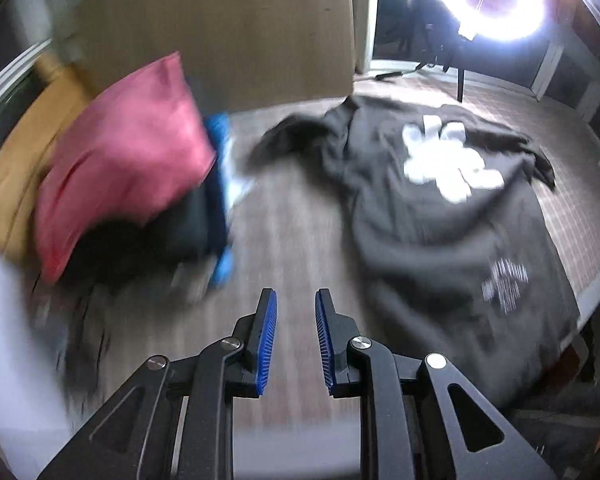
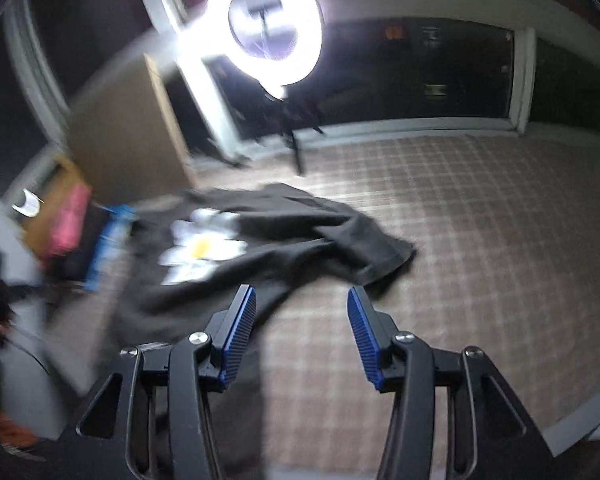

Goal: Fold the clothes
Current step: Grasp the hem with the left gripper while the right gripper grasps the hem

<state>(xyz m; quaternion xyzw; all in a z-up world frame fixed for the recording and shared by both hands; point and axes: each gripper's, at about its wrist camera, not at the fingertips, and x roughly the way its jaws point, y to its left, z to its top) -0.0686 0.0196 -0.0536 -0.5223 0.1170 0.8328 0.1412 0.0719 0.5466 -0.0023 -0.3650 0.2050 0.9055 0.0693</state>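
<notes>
Cloth is the whole matter: a dark grey T-shirt (image 1: 440, 216) with a white flower print (image 1: 448, 164) lies spread but rumpled, print up, on the plaid-covered surface (image 2: 480, 216), which could be a bed or a table. I judge it light, limp and not slippery on that weave; it will sag and bunch wherever it is lifted, so it wants pinching at edges, not in the middle. The best places look like the two shoulders or the hem corners, one for each side, so that the shirt hangs flat. One sleeve (image 1: 536, 160) trails toward the far edge and the other end is crumpled, which probably needs smoothing first.

Beside the shirt sits a stack of folded clothes, pink (image 1: 128, 152) on top, black and blue beneath.

Both views are motion-blurred. The left hand-held gripper (image 1: 296, 300) hovers with pads narrowly apart, nothing between them. The right hand-held gripper (image 2: 302, 296) stands wider, also empty, above the shirt's near edge.
</notes>
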